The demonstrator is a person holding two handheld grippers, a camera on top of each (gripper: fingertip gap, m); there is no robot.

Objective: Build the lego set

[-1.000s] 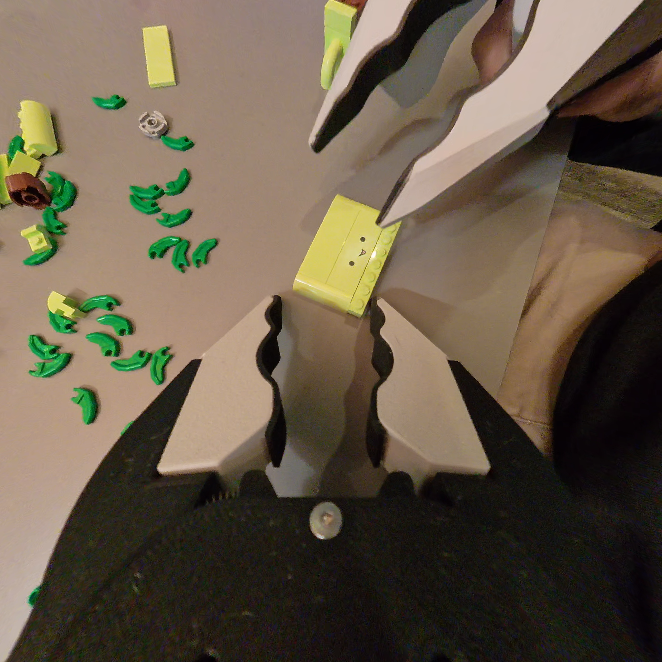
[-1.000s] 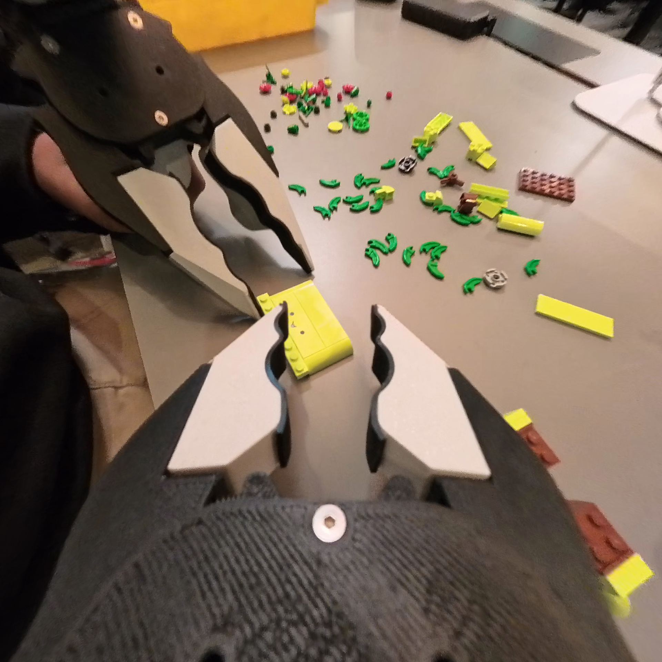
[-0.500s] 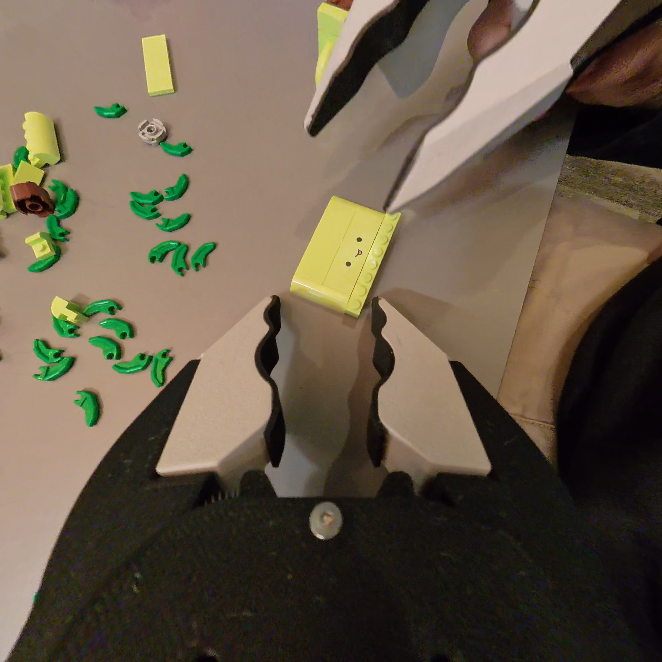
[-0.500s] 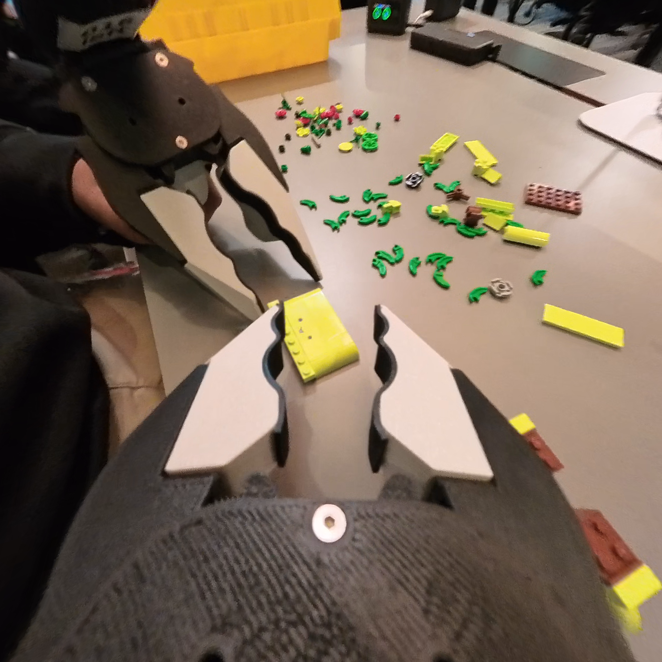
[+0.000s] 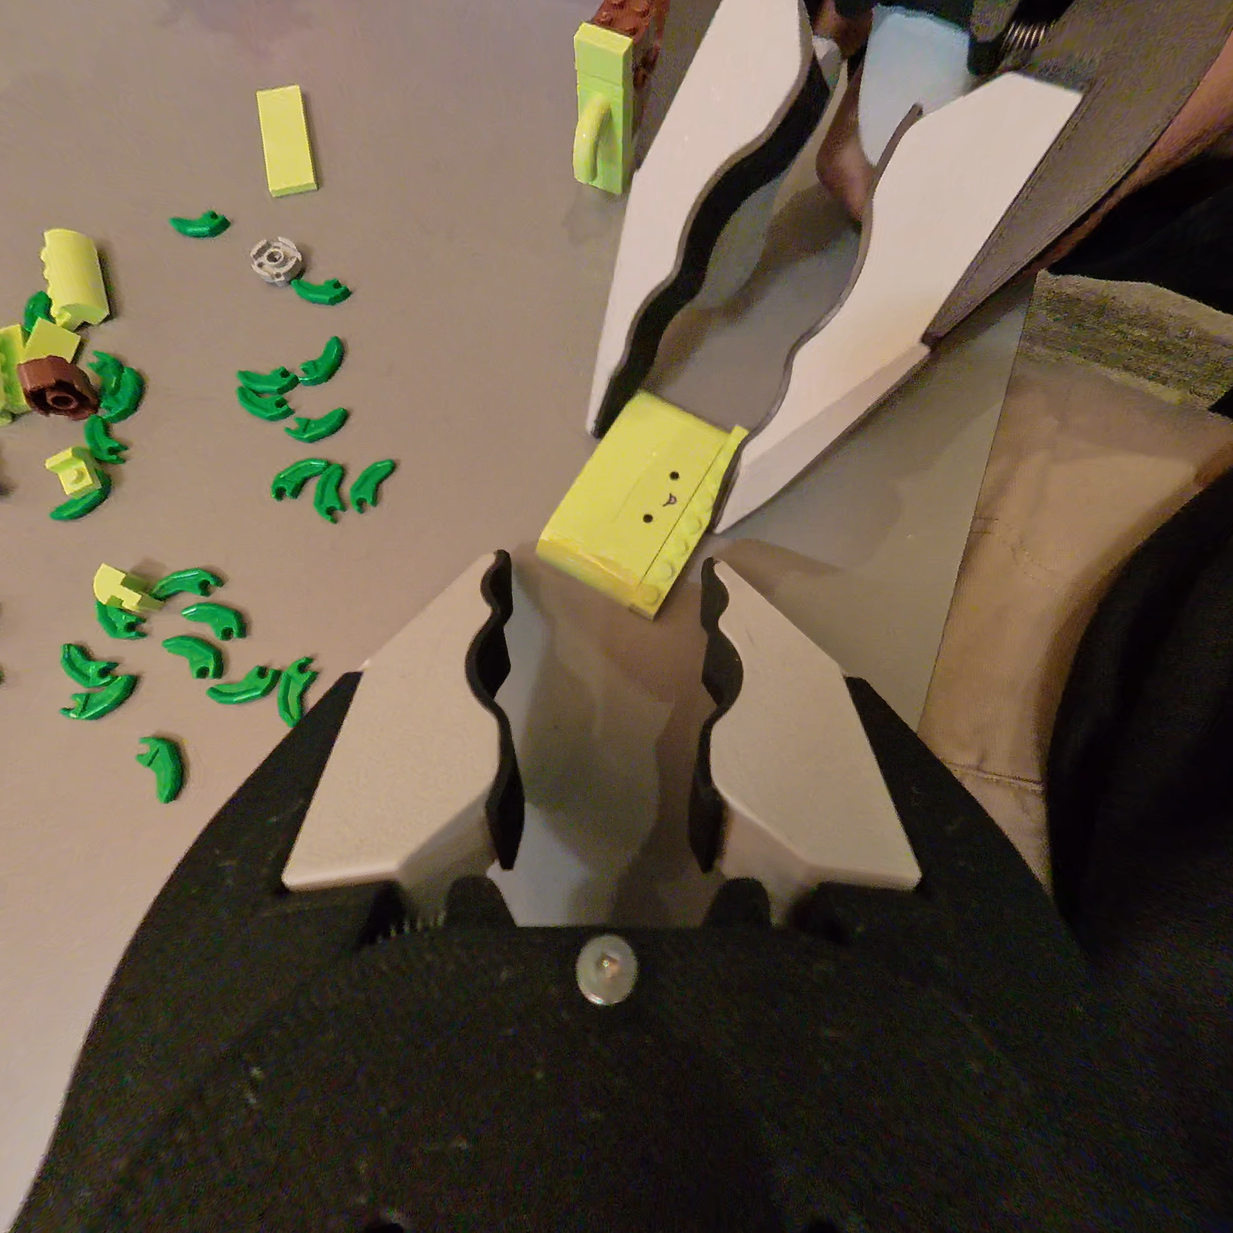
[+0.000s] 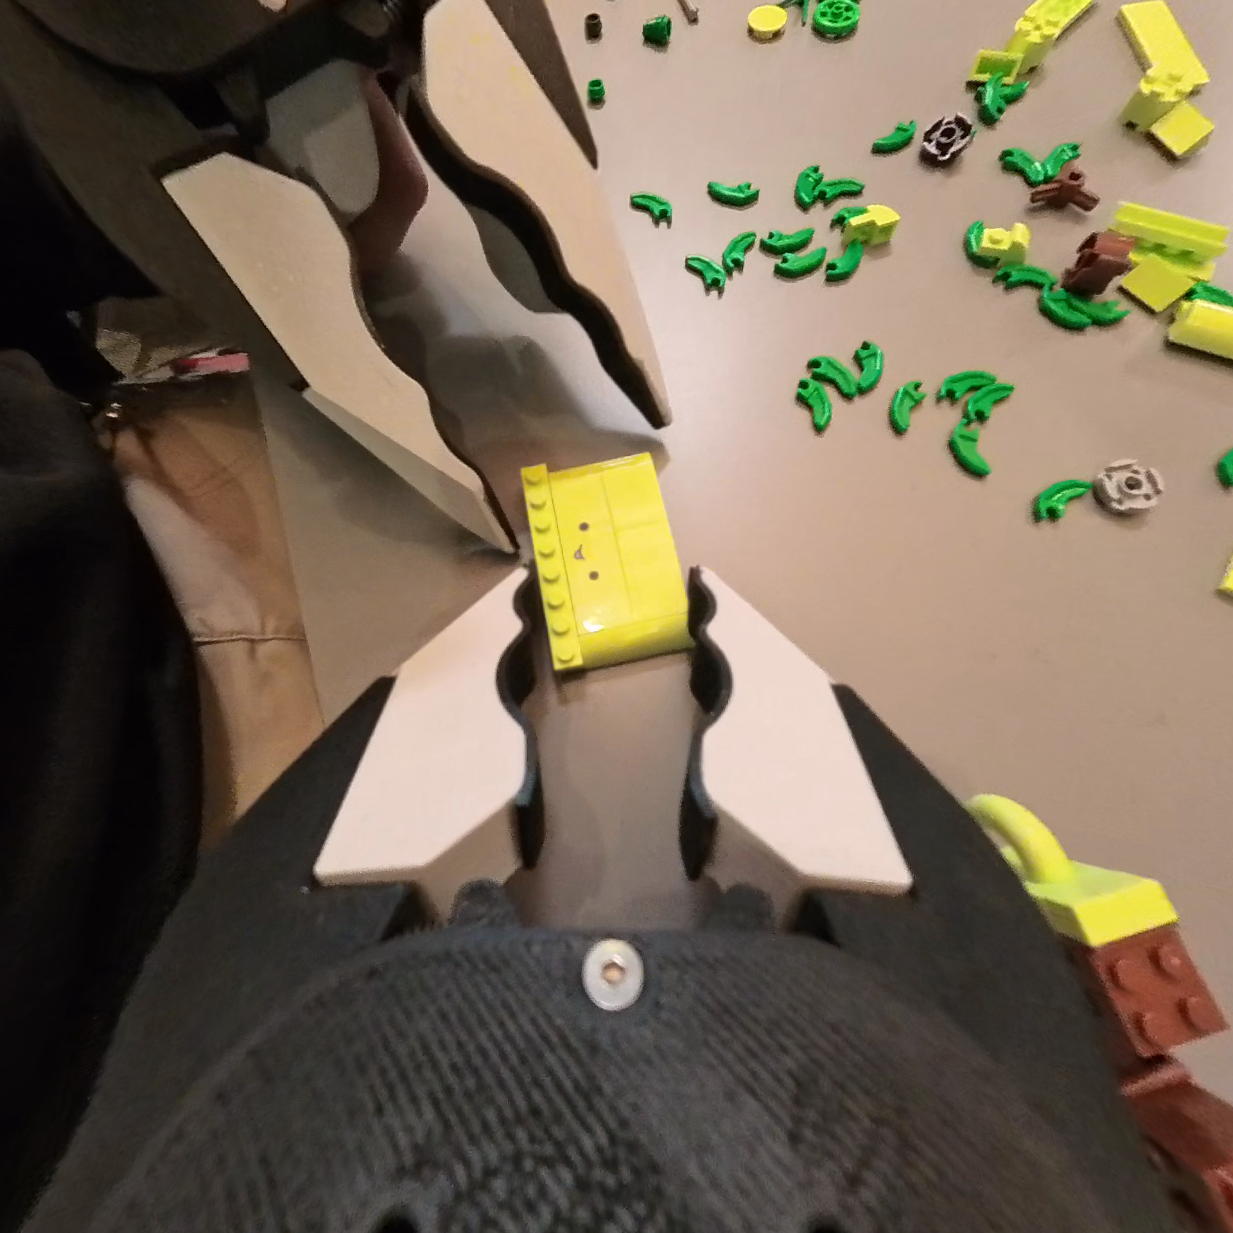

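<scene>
A lime green block with a small printed face (image 5: 627,507) lies flat on the grey table (image 5: 434,333), near its edge. My right gripper (image 6: 610,587) has its fingertips on the two long sides of the block (image 6: 614,567), one pad on the stud strip and the other on the smooth sloped edge. It also shows in the left wrist view (image 5: 660,477), coming in from the top over the block's far end. My left gripper (image 5: 604,567) is open and empty, with its tips just short of the block's near end. It also shows in the right wrist view (image 6: 584,484).
Several green leaf pieces (image 5: 313,480) lie scattered to the left, with a lime tile (image 5: 287,140), a grey round piece (image 5: 275,259) and lime bricks. A brown and lime assembly with a handle (image 6: 1094,914) stands beside my right gripper. A person's lap (image 5: 1067,534) lies past the table edge. My left and right fingertips are right by each other.
My right gripper moved forward and down over the block, and its jaws narrowed onto the block's sides. My left gripper opened a little wider. The block stays on the table.
</scene>
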